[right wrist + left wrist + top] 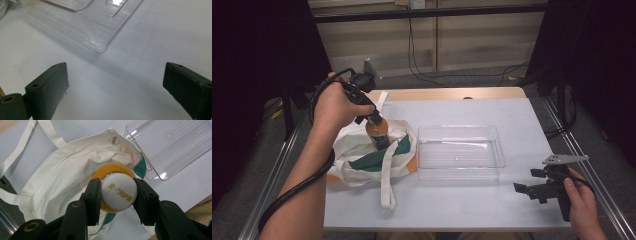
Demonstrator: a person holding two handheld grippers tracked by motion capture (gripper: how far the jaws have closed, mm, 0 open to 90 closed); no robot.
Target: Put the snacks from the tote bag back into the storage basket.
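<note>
We have the left tongs [116, 195] clenched on the white cap of the orange bottle [377, 133], which hangs partly out of the tote bag [362, 160], so setting it in the clear tray [460, 131] looks left, the right tongs [115, 82] released above the surface [462, 200].

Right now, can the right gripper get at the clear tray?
Probably yes. The right gripper rests open on the table just off the clear tray's near corner, bare surface between; the left gripper holds the bottle elsewhere.
</note>
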